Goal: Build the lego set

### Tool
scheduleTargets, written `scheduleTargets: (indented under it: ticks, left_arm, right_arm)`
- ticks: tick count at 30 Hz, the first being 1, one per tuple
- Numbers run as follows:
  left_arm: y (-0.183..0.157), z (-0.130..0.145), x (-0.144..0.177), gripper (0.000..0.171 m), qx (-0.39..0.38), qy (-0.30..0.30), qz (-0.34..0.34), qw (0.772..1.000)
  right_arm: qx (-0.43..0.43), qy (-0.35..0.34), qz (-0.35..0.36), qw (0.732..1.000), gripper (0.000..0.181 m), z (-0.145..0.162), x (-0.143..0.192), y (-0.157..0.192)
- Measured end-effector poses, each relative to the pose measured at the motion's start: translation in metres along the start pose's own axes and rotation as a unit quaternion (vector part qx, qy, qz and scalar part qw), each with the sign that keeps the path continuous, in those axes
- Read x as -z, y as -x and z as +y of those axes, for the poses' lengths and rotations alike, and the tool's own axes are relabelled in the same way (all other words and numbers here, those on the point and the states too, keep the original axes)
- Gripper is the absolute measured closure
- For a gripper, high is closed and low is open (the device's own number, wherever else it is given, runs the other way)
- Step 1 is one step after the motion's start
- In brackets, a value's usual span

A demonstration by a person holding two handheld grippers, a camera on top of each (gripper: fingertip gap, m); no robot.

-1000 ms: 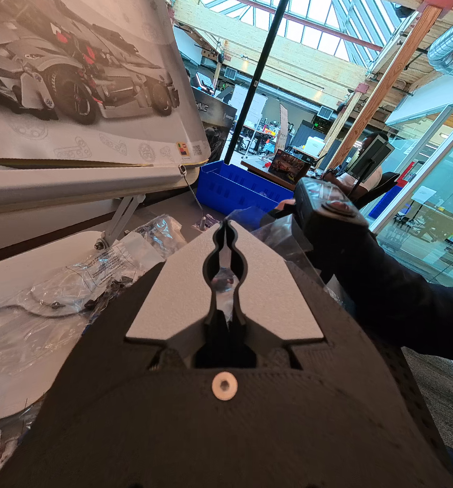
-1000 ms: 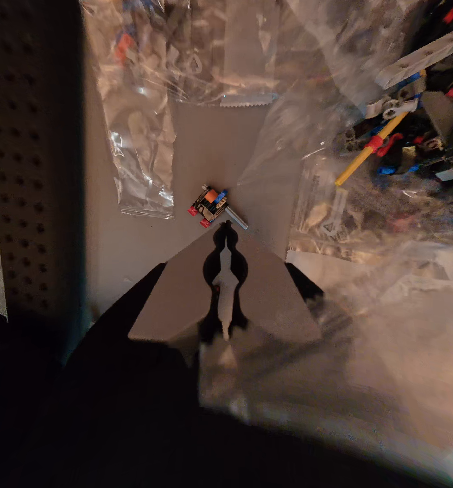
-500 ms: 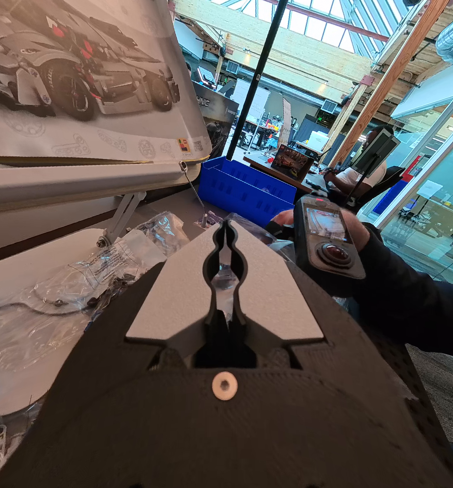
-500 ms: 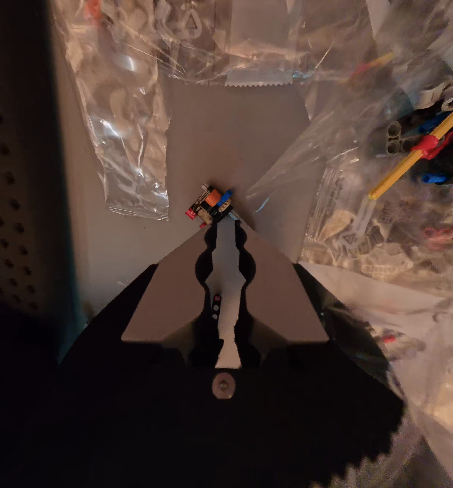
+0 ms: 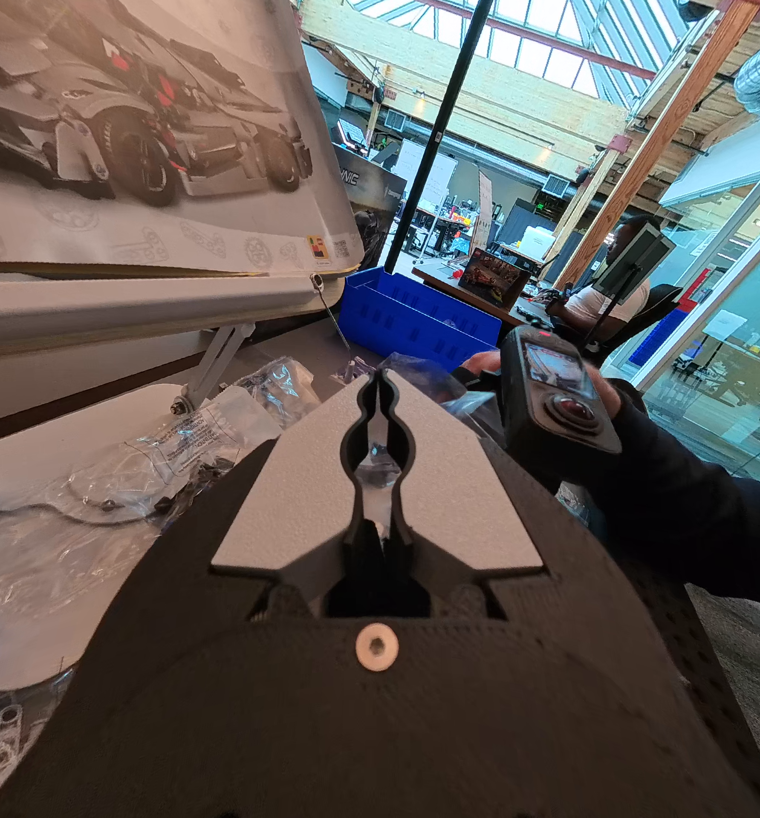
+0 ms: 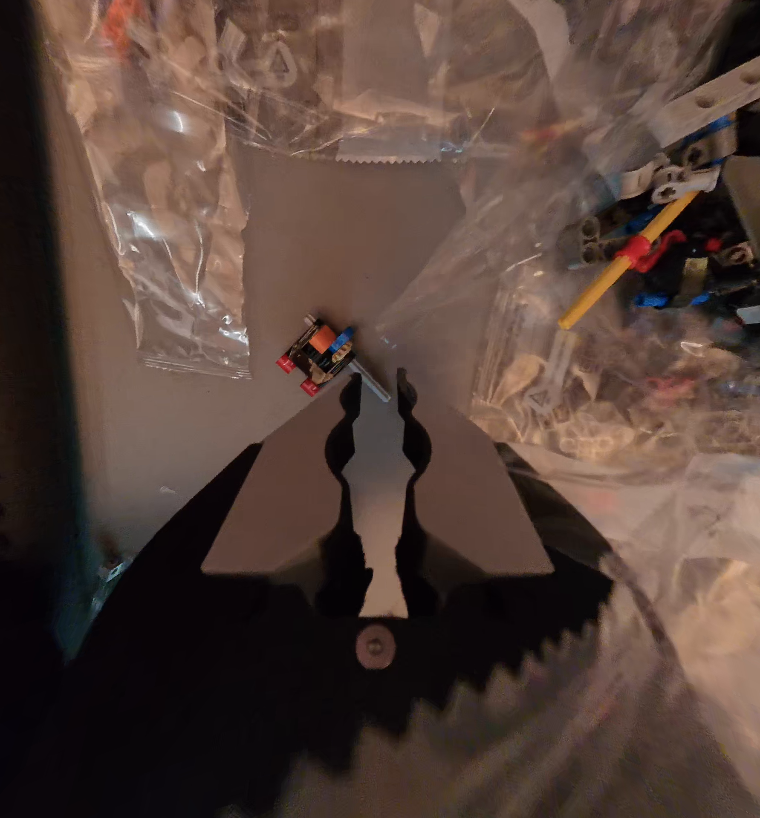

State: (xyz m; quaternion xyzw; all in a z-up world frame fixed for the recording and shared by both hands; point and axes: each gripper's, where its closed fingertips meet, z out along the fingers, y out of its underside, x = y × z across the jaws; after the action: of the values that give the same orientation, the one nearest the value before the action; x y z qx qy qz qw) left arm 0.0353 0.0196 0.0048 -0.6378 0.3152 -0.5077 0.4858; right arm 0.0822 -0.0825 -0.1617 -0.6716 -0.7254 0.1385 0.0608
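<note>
While our right gripper (image 6: 379, 383) hangs low over the grey worktop (image 6: 347, 248), its fingers (image 6: 353, 389) stand a little apart with nothing held between them. Just ahead of the tips lies the small lego assembly (image 6: 322, 354), a dark block with an orange piece, blue bits and red pegs; its thin grey axle (image 6: 371, 386) runs back into the gap between the fingertips, though we cannot tell whether it touches either one. A clear bag (image 6: 178, 248) lies to the left of the assembly, and more clear bags of parts spread to the right. Farther right sits a heap of loose lego pieces (image 6: 679, 248) with a yellow axle (image 6: 621, 265) slanting through it.

In the left wrist view our left gripper (image 5: 379, 383) is raised and tilted up from the worktop, its fingers nearly closed at the tips, with only a narrow slit and nothing gripped. Crumpled clear bags (image 5: 183, 447) lie below it. The instruction booklet (image 5: 147, 133), showing a grey car, rests on a white stand (image 5: 147, 305) at the left. A blue bin (image 5: 418, 318) sits beyond, and the other gripper's camera (image 5: 555, 394) shows at the right, held in a dark-sleeved hand.
</note>
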Motion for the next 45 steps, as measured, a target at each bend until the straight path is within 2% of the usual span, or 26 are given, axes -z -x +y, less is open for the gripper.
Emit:
scheduleTargets:
  ticks: [4, 7, 16, 24, 31, 38, 42, 45]
  left_arm:
    - [0.0, 0.001, 0.0, 0.171, 0.0, 0.002, 0.002, 1.0]
    - [0.0, 0.001, 0.0, 0.171, -0.001, 0.003, 0.002, 1.0]
    - [0.0, 0.0, 0.0, 0.171, 0.0, 0.001, 0.003, 1.0]
    - [-0.001, 0.0, 0.002, 0.171, 0.004, 0.001, 0.011, 1.0]
    - [-0.005, 0.002, 0.0, 0.169, 0.004, 0.006, 0.024, 1.0]
    - [-0.008, 0.0, 0.006, 0.171, -0.022, 0.012, 0.022, 0.999]
    - [-0.002, -0.014, 0.015, 0.171, -0.026, -0.022, 0.006, 0.999]
    - [0.009, -0.035, 0.033, 0.171, -0.039, -0.077, -0.03, 0.996]
  right_arm:
    - [0.008, 0.005, -0.038, 0.999, 0.174, 0.0, -0.01, 0.012]
    - [0.009, 0.027, -0.031, 0.999, 0.178, 0.009, -0.012, 0.009]
    - [0.011, 0.01, -0.025, 1.0, 0.181, 0.009, -0.002, 0.007]
    - [-0.002, -0.057, -0.016, 0.998, 0.181, 0.012, 0.03, 0.005]
    - [-0.013, -0.162, 0.015, 0.987, 0.181, 0.014, 0.082, 0.001]
    - [-0.035, -0.217, 0.06, 0.974, 0.181, 0.029, 0.12, -0.009]
    - [-0.036, -0.236, 0.072, 0.968, 0.181, 0.031, 0.131, -0.009]
    - [-0.034, -0.247, 0.079, 0.965, 0.181, 0.029, 0.136, -0.01]
